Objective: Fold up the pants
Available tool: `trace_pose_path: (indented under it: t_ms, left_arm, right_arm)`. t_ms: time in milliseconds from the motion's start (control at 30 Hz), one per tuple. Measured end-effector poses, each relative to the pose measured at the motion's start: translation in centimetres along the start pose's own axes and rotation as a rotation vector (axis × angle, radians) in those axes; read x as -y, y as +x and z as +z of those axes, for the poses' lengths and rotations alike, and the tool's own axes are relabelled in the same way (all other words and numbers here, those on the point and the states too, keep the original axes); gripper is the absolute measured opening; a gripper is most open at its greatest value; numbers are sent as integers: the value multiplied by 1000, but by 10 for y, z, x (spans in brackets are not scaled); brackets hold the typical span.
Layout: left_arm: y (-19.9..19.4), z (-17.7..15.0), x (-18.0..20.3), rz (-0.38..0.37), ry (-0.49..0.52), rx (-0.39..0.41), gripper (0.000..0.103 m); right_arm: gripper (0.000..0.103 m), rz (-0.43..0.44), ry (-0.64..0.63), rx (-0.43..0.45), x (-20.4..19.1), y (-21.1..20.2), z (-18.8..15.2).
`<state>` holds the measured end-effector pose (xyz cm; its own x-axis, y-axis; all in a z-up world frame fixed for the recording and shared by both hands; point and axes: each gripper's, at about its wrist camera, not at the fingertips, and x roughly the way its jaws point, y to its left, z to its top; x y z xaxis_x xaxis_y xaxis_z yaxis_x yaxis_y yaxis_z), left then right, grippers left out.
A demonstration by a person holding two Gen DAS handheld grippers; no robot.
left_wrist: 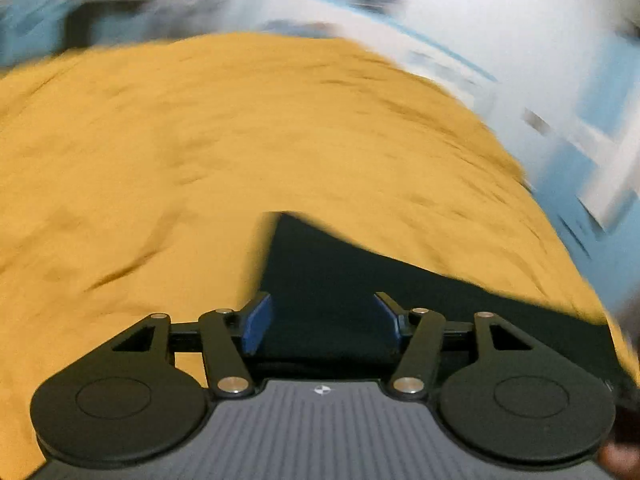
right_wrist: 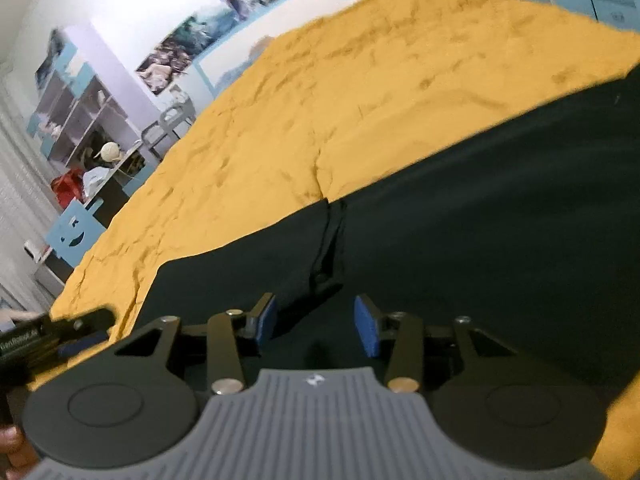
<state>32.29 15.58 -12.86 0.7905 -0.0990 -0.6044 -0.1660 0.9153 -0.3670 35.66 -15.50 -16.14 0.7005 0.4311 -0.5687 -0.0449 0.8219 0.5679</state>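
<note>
Dark, near-black pants (right_wrist: 460,208) lie spread flat on a mustard-yellow bedspread (right_wrist: 360,92), with a puckered seam (right_wrist: 328,240) running toward the camera. My right gripper (right_wrist: 316,324) hovers low over that seam, its blue pads apart and pressing on nothing. In the blurred left wrist view, a pointed corner of the pants (left_wrist: 340,272) reaches into the yellow bedspread (left_wrist: 200,140). My left gripper (left_wrist: 324,322) stands open over this corner with only flat cloth beneath it. The left gripper (right_wrist: 86,330) also shows at the pants' left edge in the right wrist view.
Beyond the bed's far side stand a white shelf unit (right_wrist: 76,112), a blue chair back with a smiling face (right_wrist: 74,234), a grey chair (right_wrist: 172,120) and posters on the wall (right_wrist: 192,40). A hand (right_wrist: 12,448) holds the right gripper's grip.
</note>
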Motion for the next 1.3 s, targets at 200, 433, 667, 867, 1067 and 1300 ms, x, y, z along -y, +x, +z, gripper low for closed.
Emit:
trace_pose_path:
  t_ms: [200, 433, 667, 867, 1067, 1300]
  left_arm:
    - [23, -2, -47, -32, -214, -75, 67]
    - [34, -13, -50, -58, -239, -100, 67]
    - [34, -17, -52, -129, -253, -111, 67]
    - [45, -23, -40, -89, -160, -168, 67]
    - [46, -33, -30, -54, -79, -170, 71]
    - [43, -43, -26, -51, -22, -133, 76]
  right_arm:
    - [40, -20, 60, -32, 0, 34, 6]
    - [2, -5, 30, -20, -13, 44, 11]
    - [1, 46, 113, 9, 1, 3, 13]
    - [0, -36, 71, -67, 14, 22, -3]
    - [17, -229, -227, 143, -25, -10, -4]
    - [22, -178, -459, 19, -49, 25, -26]
